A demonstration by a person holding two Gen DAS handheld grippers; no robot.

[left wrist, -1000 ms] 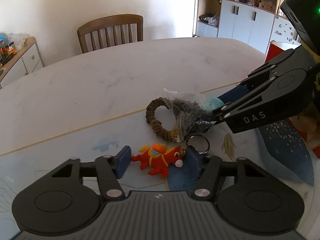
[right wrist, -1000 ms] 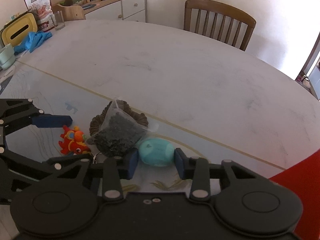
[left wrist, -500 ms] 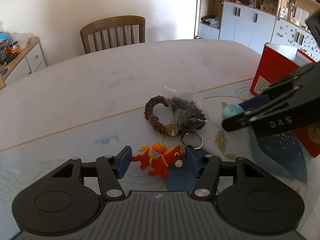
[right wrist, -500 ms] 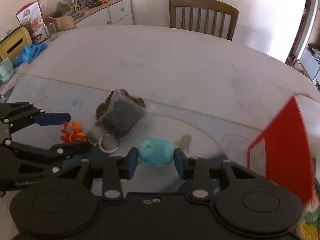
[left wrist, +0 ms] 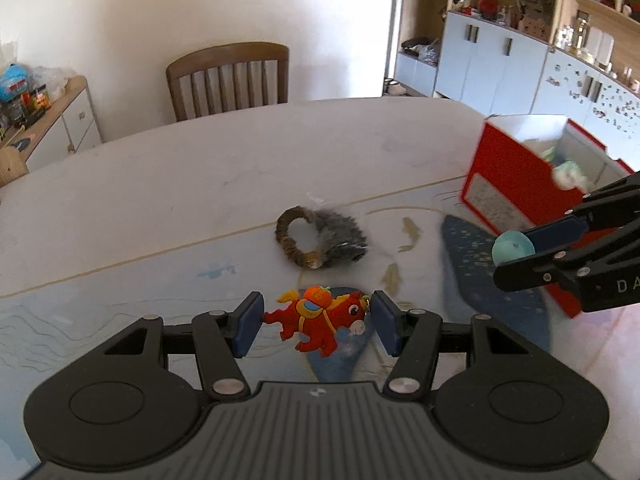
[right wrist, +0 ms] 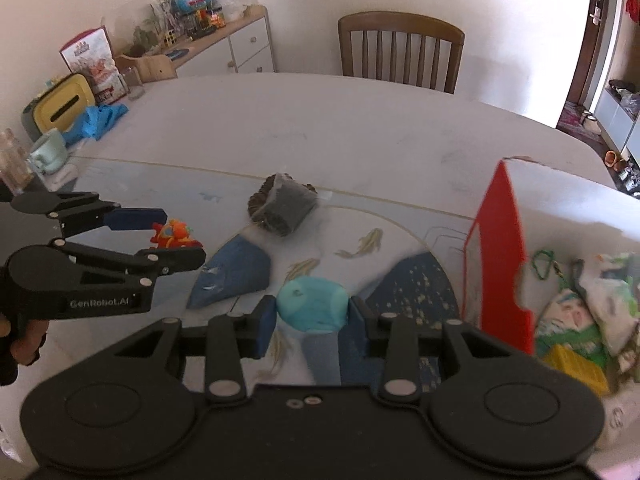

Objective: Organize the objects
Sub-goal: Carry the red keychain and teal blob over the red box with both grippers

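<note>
My left gripper [left wrist: 318, 322] is shut on a red and orange horse keychain [left wrist: 320, 318], held clear of the printed table mat [left wrist: 120, 304]. In the right wrist view the left gripper [right wrist: 180, 240] sits at the left with the horse keychain [right wrist: 174, 234] between its fingers. My right gripper [right wrist: 312, 312] is shut on a teal oval object [right wrist: 312, 304], just left of an open red box [right wrist: 500, 248]. The left wrist view shows the right gripper [left wrist: 516, 248] with the teal object [left wrist: 513, 246] in front of the red box [left wrist: 516, 176]. A woven ring [left wrist: 292, 240] and a bag of dark bits [left wrist: 344, 236] lie mid-table.
The red box holds several packets [right wrist: 568, 316]. A wooden chair [right wrist: 400, 52] stands at the far side of the table. At the table's left edge are a mug [right wrist: 48, 152], a blue cloth [right wrist: 100, 118] and a yellow box [right wrist: 60, 106]. A sideboard [left wrist: 60, 128] lines the wall.
Both grippers have risen. The right one carried the teal object away from the bag and ring, rightward to the red box. The left one lifted the horse keychain off the mat.
</note>
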